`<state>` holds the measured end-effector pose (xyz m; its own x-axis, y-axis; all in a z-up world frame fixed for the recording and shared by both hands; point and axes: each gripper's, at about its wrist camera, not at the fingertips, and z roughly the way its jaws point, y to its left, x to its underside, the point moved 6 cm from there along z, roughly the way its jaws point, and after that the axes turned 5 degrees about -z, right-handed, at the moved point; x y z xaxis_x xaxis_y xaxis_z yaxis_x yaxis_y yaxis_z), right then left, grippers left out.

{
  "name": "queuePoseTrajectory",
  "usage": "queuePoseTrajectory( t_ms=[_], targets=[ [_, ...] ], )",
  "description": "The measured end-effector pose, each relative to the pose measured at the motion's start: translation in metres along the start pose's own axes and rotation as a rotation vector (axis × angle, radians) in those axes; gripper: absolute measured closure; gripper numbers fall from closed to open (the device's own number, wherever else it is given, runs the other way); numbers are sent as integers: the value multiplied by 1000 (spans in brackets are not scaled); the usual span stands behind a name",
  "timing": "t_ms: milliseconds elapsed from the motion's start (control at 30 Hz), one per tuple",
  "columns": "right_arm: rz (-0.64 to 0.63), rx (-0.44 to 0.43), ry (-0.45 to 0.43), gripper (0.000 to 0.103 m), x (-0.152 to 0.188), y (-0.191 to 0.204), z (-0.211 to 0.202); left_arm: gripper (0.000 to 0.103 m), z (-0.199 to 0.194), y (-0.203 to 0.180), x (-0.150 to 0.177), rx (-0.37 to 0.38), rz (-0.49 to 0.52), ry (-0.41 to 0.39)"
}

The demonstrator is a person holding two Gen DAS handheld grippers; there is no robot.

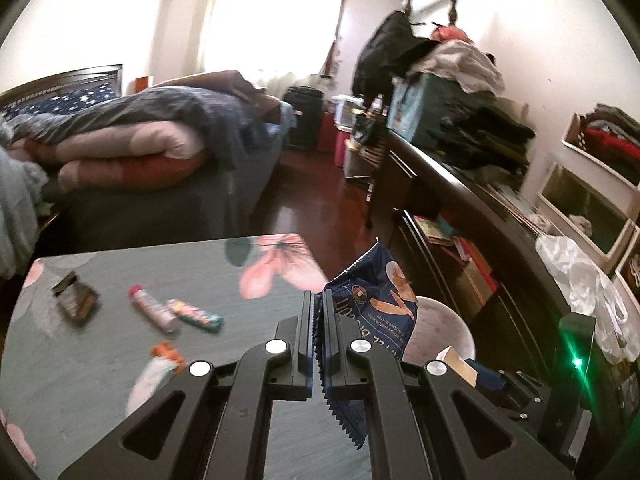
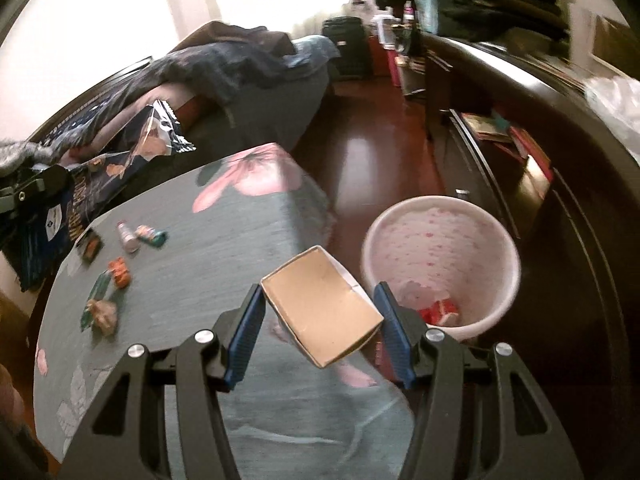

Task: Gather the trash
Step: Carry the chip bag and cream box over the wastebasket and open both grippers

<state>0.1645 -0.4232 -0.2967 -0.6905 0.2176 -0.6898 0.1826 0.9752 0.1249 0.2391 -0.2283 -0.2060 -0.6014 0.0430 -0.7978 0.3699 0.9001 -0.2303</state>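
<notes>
My left gripper (image 1: 319, 300) is shut on a dark blue snack bag (image 1: 372, 304), which sticks up past the right edge of the table; the same snack bag (image 2: 100, 176) shows at the left of the right wrist view. My right gripper (image 2: 320, 304) is shut on an open cardboard box (image 2: 320, 308), held tilted between its blue pads near the table's right edge. Just right of it stands a white bin (image 2: 440, 216) on the floor, with red trash (image 2: 438, 312) inside. Several small wrappers (image 1: 176, 312) lie on the table.
The table (image 2: 248, 240) has a grey-green cloth with pink flowers. A bed (image 1: 140, 152) with heaped bedding stands beyond it. A long dark cabinet (image 1: 460, 184) piled with clothes runs along the right wall. Between them is glossy red-brown floor (image 2: 372, 152).
</notes>
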Motion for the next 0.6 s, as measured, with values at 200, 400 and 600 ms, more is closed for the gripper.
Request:
queuePoseTrajectory(
  t_ms=[200,400,600],
  targets=[
    [78,70,-2,46,0,-49,4,99,30,-39,2,64,55,40],
    [147,144,-1,46,0,-94,14,99,70,-80,8,128,102,103],
    [190,198,4,46,-2,-129,35,99,116,-119,15,167,146,161]
  ],
)
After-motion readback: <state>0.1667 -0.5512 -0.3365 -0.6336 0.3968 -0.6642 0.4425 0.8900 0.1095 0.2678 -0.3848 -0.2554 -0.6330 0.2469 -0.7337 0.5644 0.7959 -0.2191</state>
